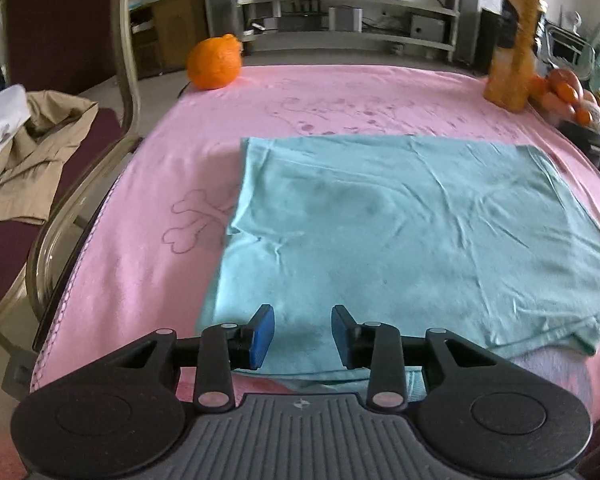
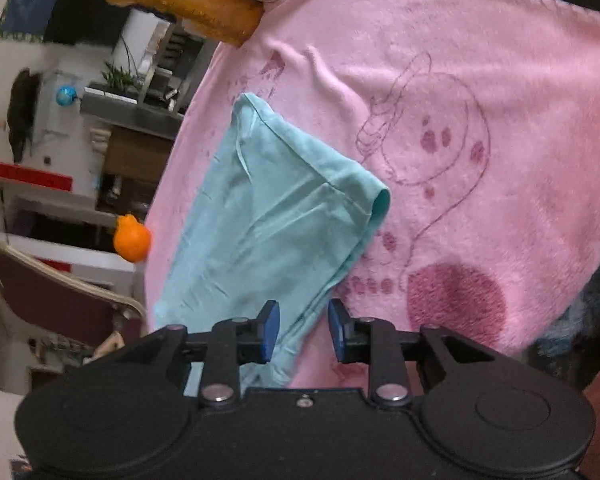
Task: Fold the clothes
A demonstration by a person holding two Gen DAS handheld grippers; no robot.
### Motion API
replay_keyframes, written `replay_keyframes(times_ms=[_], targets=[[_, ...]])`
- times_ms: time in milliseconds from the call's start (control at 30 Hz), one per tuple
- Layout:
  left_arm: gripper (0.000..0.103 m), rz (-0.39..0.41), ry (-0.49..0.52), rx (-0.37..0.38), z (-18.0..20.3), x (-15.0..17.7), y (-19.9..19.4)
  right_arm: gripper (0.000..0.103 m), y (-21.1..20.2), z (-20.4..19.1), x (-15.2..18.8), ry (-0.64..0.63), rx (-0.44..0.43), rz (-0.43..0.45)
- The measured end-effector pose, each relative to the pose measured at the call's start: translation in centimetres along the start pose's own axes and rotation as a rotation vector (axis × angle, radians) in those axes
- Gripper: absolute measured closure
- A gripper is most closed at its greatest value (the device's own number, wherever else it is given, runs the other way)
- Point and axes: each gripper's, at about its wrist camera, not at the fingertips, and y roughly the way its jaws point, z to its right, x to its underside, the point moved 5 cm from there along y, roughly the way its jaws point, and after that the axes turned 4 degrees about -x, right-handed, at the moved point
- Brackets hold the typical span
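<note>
A light teal garment (image 1: 400, 232) lies folded flat on a pink printed blanket (image 1: 148, 216) that covers the table. My left gripper (image 1: 303, 334) is open, its blue pads just above the garment's near edge, holding nothing. In the right wrist view the same teal garment (image 2: 276, 220) shows with a sleeve opening at its right side, on the pink blanket (image 2: 480, 160). My right gripper (image 2: 303, 330) is open over the garment's near corner edge, with cloth showing between the jaws but not pinched.
An orange (image 1: 214, 62) sits at the blanket's far left, and a juice bottle (image 1: 516, 40) and a pile of oranges (image 1: 568, 96) at the far right. A maroon chair (image 1: 40, 152) with beige clothing stands left of the table. The bottle (image 2: 180, 2) and orange (image 2: 132, 238) also show in the right wrist view.
</note>
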Motion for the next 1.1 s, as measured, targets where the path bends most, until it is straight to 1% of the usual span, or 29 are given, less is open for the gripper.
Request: replay_keyframes(times_ms=[67,200,267,333,400,433,500,533,600,633,700,733,767,800,867,900,1000,1033,1067,1100], targets=[[0.068,-0.009,-0.011,0.007,-0.1,-0.1,0.2,0.074,0.3,0.2,0.0,0.050,-0.024,-0.016],[0.068,-0.037,-0.037,0.015,-0.3,0.1,0.7,0.074,1.8,0.8,0.3,0.158,-0.095,-0.039],[0.068,-0.042,-0.045,0.015,-0.5,0.1,0.7,0.074,2.4,0.7,0.5,0.182,-0.122,-0.012],[0.068,-0.049,-0.053,0.017,-0.6,0.1,0.9,0.073,3.0,0.2,0.8,0.195,-0.165,-0.009],[0.068,-0.052,-0.056,0.019,-0.6,0.1,0.9,0.073,3.8,-0.1,1.0,0.202,-0.182,-0.014],[0.068,-0.054,-0.058,0.020,-0.7,0.1,0.9,0.075,3.8,-0.2,0.9,0.193,-0.162,0.020],[0.068,-0.057,-0.061,0.022,-0.8,0.1,1.0,0.075,3.0,-0.2,0.3,0.190,-0.104,0.141],[0.068,-0.059,-0.063,0.023,-0.8,0.1,1.0,0.074,2.6,-0.1,0.1,0.190,-0.081,0.187],[0.068,-0.063,-0.067,0.025,-0.9,0.1,1.0,0.074,2.5,-0.1,0.0,0.187,-0.072,0.185],[0.068,-0.064,-0.068,0.026,-0.9,0.1,1.1,0.075,2.6,-0.1,0.1,0.184,-0.073,0.167],[0.068,-0.066,-0.069,0.026,-0.9,0.1,1.1,0.075,3.5,-0.3,0.6,0.173,-0.098,0.073],[0.068,-0.065,-0.066,0.025,-0.9,0.2,1.1,0.074,3.6,-0.4,0.8,0.177,-0.103,0.062],[0.068,-0.065,-0.064,0.025,-0.9,0.2,1.1,0.075,3.7,-0.3,0.6,0.181,-0.104,0.070],[0.068,-0.066,-0.063,0.025,-0.9,0.2,1.1,0.075,3.3,-0.2,0.3,0.187,-0.098,0.107],[0.067,-0.069,-0.069,0.029,-1.1,0.2,1.1,0.073,2.4,0.1,-0.5,0.175,-0.064,0.219],[0.067,-0.071,-0.072,0.030,-1.1,0.2,1.2,0.073,2.1,0.3,-0.9,0.166,-0.051,0.258],[0.067,-0.072,-0.068,0.030,-1.0,0.2,1.2,0.072,2.1,0.8,-1.7,0.180,-0.060,0.308],[0.068,-0.073,-0.065,0.031,-1.1,0.2,1.1,0.075,2.2,0.9,-1.9,0.179,-0.054,0.317],[0.070,-0.076,-0.064,0.034,-1.2,0.2,0.9,0.084,2.1,1.0,-2.2,0.165,-0.032,0.329],[0.071,-0.077,-0.072,0.039,-1.5,0.1,0.7,0.089,2.0,1.1,-2.4,0.154,-0.011,0.335]])
